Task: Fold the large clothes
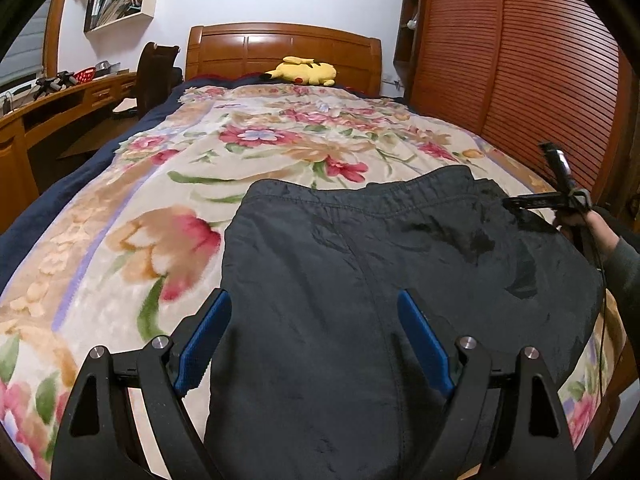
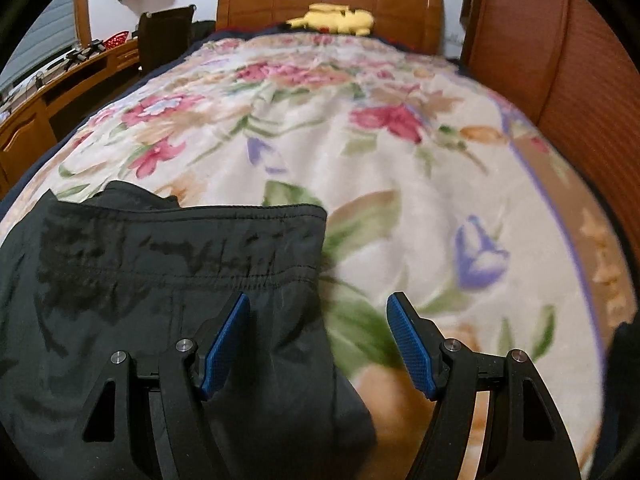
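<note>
Black trousers (image 1: 360, 280) lie flat on the floral blanket (image 1: 160, 208) of a bed, with the elastic waistband (image 1: 360, 200) at the far end. My left gripper (image 1: 314, 316) hovers open over the garment's left half, the cloth below its blue pads (image 1: 208, 336) and not pinched. My right gripper (image 2: 318, 304) is open too, low over the right edge of the trousers (image 2: 160, 280) just below the waistband (image 2: 200, 240). That edge passes between its fingers without being clamped. In the left wrist view a person's hand (image 1: 580, 220) carries that gripper at the waistband's right corner.
A yellow plush toy (image 1: 304, 70) rests against the wooden headboard (image 1: 280, 46). A slatted wooden wardrobe (image 1: 520, 60) runs along the right of the bed. A desk (image 1: 48, 108) and dark chair (image 1: 154, 76) stand on the left, under wall shelves (image 1: 120, 4).
</note>
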The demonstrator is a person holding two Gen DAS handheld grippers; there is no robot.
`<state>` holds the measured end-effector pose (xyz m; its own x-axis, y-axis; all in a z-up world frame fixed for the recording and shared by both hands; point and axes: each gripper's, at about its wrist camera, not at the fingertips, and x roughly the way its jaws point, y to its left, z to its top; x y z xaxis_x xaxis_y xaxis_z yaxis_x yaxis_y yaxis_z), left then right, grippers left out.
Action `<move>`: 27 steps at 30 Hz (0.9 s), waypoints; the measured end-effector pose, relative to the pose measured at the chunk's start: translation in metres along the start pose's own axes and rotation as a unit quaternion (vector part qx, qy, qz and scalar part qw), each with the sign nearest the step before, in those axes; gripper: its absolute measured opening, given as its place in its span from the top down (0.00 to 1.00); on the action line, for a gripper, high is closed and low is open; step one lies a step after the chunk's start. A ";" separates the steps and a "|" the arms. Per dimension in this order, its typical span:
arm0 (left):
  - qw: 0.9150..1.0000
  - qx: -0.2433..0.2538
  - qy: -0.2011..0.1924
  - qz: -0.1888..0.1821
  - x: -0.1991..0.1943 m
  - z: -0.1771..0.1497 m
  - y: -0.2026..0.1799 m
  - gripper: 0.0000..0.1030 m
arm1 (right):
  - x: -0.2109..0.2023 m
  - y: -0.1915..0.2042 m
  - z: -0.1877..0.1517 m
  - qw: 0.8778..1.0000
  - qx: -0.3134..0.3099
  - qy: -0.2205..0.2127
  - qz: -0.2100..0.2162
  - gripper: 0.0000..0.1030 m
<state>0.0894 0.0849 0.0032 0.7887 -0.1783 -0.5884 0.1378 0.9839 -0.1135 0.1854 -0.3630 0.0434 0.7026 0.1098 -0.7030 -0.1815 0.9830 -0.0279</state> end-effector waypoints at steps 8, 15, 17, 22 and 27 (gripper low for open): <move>1.000 0.008 0.000 -0.007 0.003 0.001 -0.006 0.17 | 0.016 0.000 0.006 0.999 -0.003 0.022 0.049 0.77; 1.000 0.016 -0.009 -0.014 -0.002 0.005 -0.019 0.17 | -0.026 0.004 0.015 0.998 -0.019 -0.066 -0.002 0.95; 1.000 0.021 -0.011 -0.014 -0.004 0.005 -0.024 0.17 | -0.038 -0.003 0.021 0.995 -0.001 -0.091 -0.028 0.95; 0.999 0.025 -0.008 -0.019 -0.005 0.004 -0.031 0.17 | -0.018 -0.005 0.027 0.995 0.017 -0.047 -0.091 0.95; 0.999 0.031 -0.011 -0.027 -0.009 0.004 -0.037 0.17 | -0.031 0.005 0.028 0.994 0.007 -0.051 -0.098 0.59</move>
<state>0.0791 0.0503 0.0159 0.7915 -0.2320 -0.5654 0.2171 0.9715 -0.0948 0.1823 -0.3569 0.0849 0.7901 -0.0694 -0.6091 -0.0255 0.9890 -0.1458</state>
